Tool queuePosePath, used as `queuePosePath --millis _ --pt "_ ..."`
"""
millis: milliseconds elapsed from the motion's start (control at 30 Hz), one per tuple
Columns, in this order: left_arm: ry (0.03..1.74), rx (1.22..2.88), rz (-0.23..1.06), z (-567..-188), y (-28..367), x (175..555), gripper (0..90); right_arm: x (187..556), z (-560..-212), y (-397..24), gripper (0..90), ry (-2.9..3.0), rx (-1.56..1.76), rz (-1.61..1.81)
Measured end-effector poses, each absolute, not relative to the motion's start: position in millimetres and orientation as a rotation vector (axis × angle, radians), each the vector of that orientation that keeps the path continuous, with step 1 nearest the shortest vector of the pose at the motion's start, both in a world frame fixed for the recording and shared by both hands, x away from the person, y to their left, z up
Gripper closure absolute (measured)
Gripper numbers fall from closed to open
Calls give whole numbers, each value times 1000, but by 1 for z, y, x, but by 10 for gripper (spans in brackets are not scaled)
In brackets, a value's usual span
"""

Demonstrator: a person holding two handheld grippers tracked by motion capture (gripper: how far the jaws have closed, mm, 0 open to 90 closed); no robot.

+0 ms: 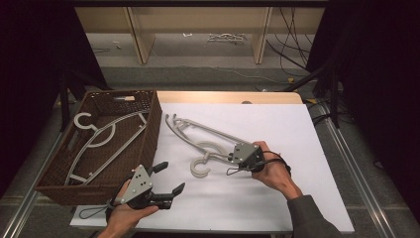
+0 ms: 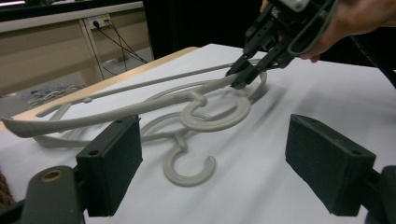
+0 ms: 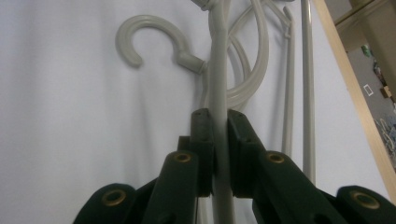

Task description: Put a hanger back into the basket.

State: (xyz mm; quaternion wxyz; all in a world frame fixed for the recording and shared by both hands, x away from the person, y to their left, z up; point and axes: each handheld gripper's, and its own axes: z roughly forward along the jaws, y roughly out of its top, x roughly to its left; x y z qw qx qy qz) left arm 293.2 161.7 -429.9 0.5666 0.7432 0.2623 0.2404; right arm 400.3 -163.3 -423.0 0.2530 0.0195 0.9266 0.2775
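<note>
Two pale grey plastic hangers lie overlapped on the white table cover. My right gripper (image 1: 233, 157) (image 3: 219, 123) (image 2: 243, 77) is shut on one arm of the upper hanger (image 2: 116, 112) (image 3: 218, 70), whose held end is raised off the cover. The other hanger lies flat beneath it, its open hook (image 1: 199, 168) (image 2: 189, 170) (image 3: 140, 37) pointing toward the near side. My left gripper (image 1: 171, 177) (image 2: 219, 165) hovers open near the front edge, left of the hangers, with nothing between its pads (image 2: 112, 163).
A brown woven basket (image 1: 154, 124) stands at the table's left with more grey hangers (image 1: 106, 134) inside. A wooden table edge (image 1: 223, 96) shows beyond the white cover. Cables lie on the floor farther back.
</note>
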Motion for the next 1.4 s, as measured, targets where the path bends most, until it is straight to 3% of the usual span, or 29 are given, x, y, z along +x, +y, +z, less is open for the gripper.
queuePosePath --millis 133,467,600,867,1400 --pt "595 1766 607 -417 159 299 188 390 -415 -172 828 2511 72 766" --pt "480 2029 653 -386 135 317 216 362 -405 -192 828 2512 65 780" --pt "380 2119 648 -381 118 325 289 352 -402 -198 828 2509 59 787" --pt "295 2219 618 -388 92 340 320 336 -398 -202 828 2517 53 827" --pt "216 2310 600 -402 79 349 351 325 -395 -191 828 2561 -12 864"
